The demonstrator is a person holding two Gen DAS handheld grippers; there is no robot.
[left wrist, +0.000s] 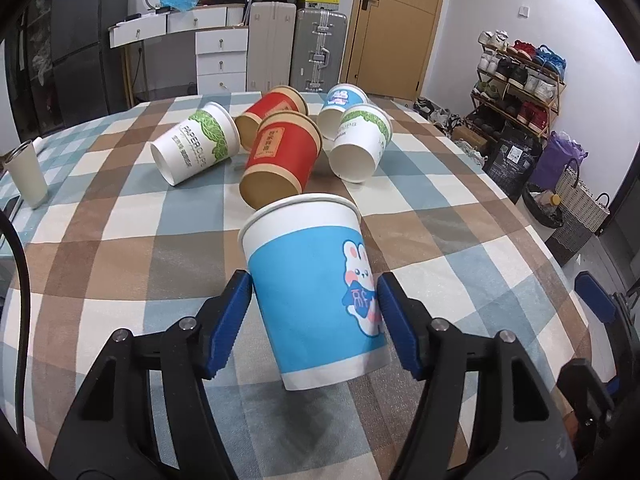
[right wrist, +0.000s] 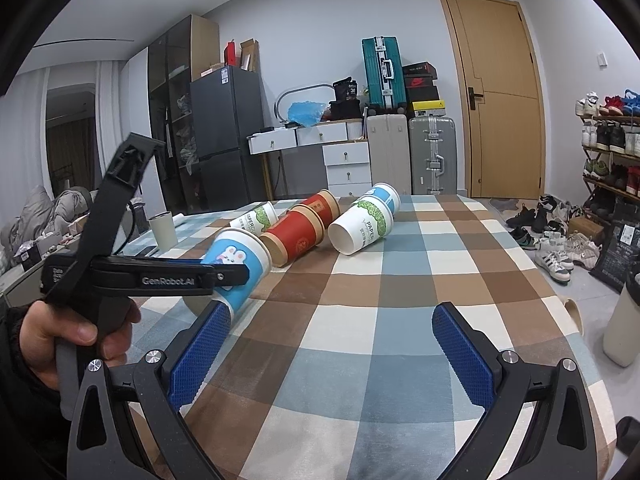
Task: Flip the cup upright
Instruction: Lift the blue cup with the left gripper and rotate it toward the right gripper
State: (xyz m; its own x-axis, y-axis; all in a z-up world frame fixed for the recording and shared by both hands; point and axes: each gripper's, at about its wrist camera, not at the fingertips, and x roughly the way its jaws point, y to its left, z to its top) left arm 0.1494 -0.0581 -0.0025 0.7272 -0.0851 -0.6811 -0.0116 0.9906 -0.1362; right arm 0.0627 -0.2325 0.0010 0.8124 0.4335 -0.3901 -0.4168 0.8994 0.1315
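Note:
My left gripper (left wrist: 314, 320) is shut on a blue paper cup with a rabbit print (left wrist: 316, 292) and holds it tilted above the checked tablecloth (left wrist: 120, 248), rim pointing away and up. The same cup (right wrist: 240, 264) shows in the right wrist view, held in the left gripper at the left. My right gripper (right wrist: 330, 344) is open and empty over the near cloth. Further back lie several cups on their sides: two red (left wrist: 280, 156), two white with green print (left wrist: 192, 140), one more blue (left wrist: 342, 106).
A beige tumbler (left wrist: 26, 178) stands upright at the table's left edge. Beyond the table are drawers, suitcases (left wrist: 316, 52) and a door. A shoe rack (left wrist: 520, 80) and bags stand on the floor to the right.

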